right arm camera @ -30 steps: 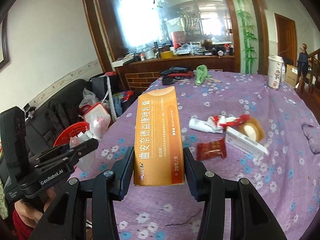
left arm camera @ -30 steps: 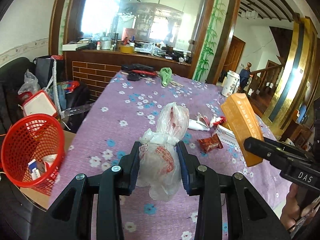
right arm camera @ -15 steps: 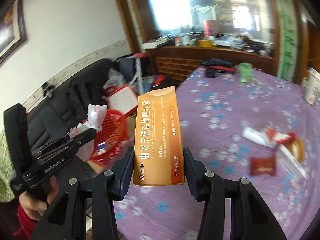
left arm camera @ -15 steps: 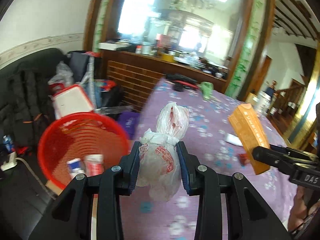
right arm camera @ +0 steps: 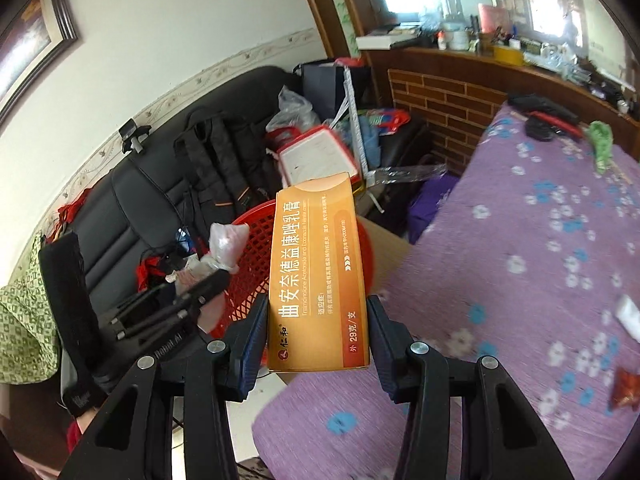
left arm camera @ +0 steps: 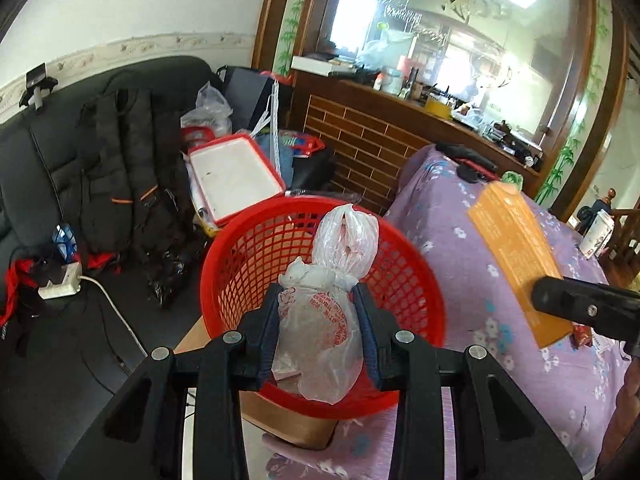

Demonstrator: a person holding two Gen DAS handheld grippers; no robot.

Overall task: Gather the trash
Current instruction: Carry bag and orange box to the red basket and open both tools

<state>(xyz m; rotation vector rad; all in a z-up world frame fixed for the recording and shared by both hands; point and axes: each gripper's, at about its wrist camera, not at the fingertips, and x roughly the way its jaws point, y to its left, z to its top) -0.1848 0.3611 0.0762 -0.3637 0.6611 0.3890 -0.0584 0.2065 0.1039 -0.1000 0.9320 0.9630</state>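
1. Both our hands have swung away from the table's middle toward its edge, and the red basket [left arm camera: 320, 264], off to the side a second ago, now sits right beneath the left load.
2. Our left gripper [left arm camera: 319, 320] has its jaws clenched on a knotted plastic bag [left arm camera: 320, 304], which hangs over the basket's mouth.
3. Our right gripper [right arm camera: 316, 340] has its jaws grasping an orange ointment box [right arm camera: 316, 272], upright, near the basket rim above the table [right arm camera: 520, 300] edge.
4. We judge this to be the drop-off step: next we release the bag, then carry the box over the opening and let go.
5. A red snack packet [right arm camera: 624, 390] waits on the table.
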